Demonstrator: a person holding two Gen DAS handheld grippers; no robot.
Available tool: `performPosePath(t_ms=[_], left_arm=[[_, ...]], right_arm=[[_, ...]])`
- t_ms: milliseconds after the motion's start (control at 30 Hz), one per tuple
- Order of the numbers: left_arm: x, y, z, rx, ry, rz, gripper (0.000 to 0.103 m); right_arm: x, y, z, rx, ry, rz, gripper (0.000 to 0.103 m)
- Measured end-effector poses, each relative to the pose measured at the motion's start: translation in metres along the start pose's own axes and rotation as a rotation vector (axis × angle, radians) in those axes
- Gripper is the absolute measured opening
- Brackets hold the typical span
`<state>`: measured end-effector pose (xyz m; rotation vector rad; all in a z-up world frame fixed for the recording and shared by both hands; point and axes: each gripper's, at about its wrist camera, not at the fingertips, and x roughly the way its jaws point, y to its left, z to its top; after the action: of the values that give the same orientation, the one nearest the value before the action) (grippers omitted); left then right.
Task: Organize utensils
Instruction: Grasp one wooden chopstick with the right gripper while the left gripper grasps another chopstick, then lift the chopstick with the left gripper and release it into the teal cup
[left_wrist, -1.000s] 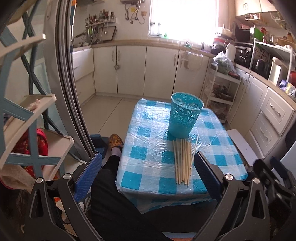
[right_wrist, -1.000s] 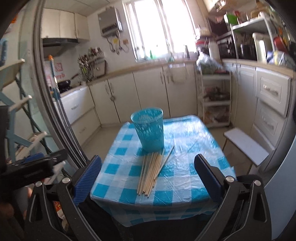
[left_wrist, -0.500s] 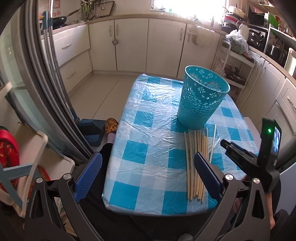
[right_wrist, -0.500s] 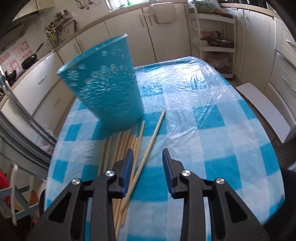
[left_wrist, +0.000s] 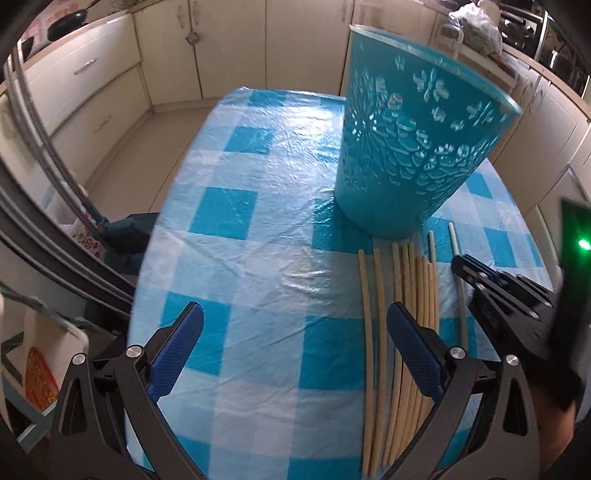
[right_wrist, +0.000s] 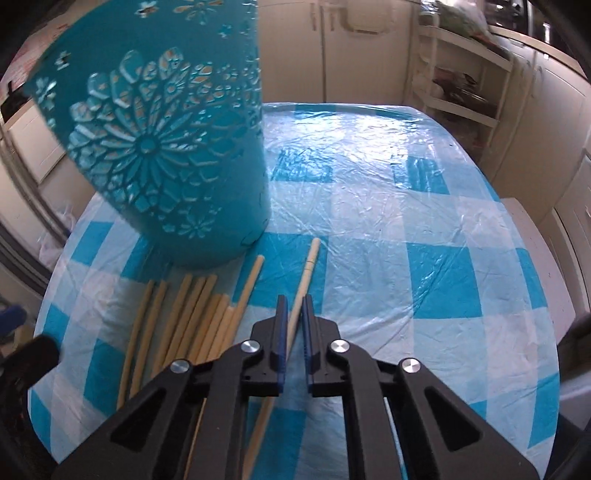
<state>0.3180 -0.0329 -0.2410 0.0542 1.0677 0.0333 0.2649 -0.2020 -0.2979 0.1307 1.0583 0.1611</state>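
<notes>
Because the chopsticks (right_wrist: 199, 317) lie flat in a loose row on the surface (right_wrist: 424, 229), their far tips just in front of the teal basket (right_wrist: 166, 155), I have gone for the one that is easiest to reach without disturbing the rest: the single chopstick (right_wrist: 308, 266) lying a little apart on the right side of the row, angled away from the others. My right hand-held gripper (right_wrist: 292, 314) is clenched on it, the two blue pads pressed against its shaft partway along, so both ends stick out past my grip. I judge that a hold near the middle lets me tip the stick upright without it swinging. It looks to be resting on the checked plastic cover, not yet lifted, though I cannot be sure from this angle.

My left hand-held gripper (left_wrist: 295, 354) is released, its pads standing wide apart above the near part of the surface, with nothing between them; the right pad hangs over the nearer lengths of the row. From that side I can see my right hand-held gripper (left_wrist: 495, 291) reaching in from the right edge.

The basket stands upright at the far end of the row, open top up, which I take as the place the sticks belong. None appear to be in it yet.
</notes>
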Motion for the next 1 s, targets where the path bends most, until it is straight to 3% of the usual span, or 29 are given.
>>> performPosePath(t_ms=[233, 433, 533, 600, 667, 700, 800, 1000], left_arm=[[0.040, -0.022, 0.008, 0.007, 0.044, -0.008, 0.094], [0.052, -0.038, 0.011, 0.025, 0.054, -0.010, 0.076], [0.049, -0.047, 0.012, 0.039, 0.037, -0.038, 0.058], [0.046, -0.052, 0.013, 0.059, 0.028, -0.053, 0.030], [0.045, -0.053, 0.015, 0.075, 0.042, -0.082, 0.010], [0.044, -0.051, 0.016, 0.070, 0.062, -0.113, 0.006], [0.035, -0.034, 0.018, 0.032, 0.083, -0.171, 0.005], [-0.042, 0.020, 0.041, -0.055, -0.050, -0.258, 0.005]], right_arm=[[-0.017, -0.015, -0.024, -0.050, 0.034, 0.075, 0.008], [-0.013, -0.015, -0.025, -0.017, 0.014, 0.087, 0.008], [-0.002, -0.016, -0.010, -0.015, 0.012, 0.083, 0.008], [0.000, -0.015, -0.008, -0.019, 0.012, 0.079, 0.008], [-0.001, -0.014, -0.008, -0.026, 0.011, 0.078, 0.008], [0.000, -0.013, -0.008, -0.026, 0.011, 0.078, 0.008], [-0.001, -0.015, -0.010, -0.022, 0.003, 0.081, 0.008], [-0.003, -0.018, -0.019, -0.001, -0.050, 0.104, 0.008]])
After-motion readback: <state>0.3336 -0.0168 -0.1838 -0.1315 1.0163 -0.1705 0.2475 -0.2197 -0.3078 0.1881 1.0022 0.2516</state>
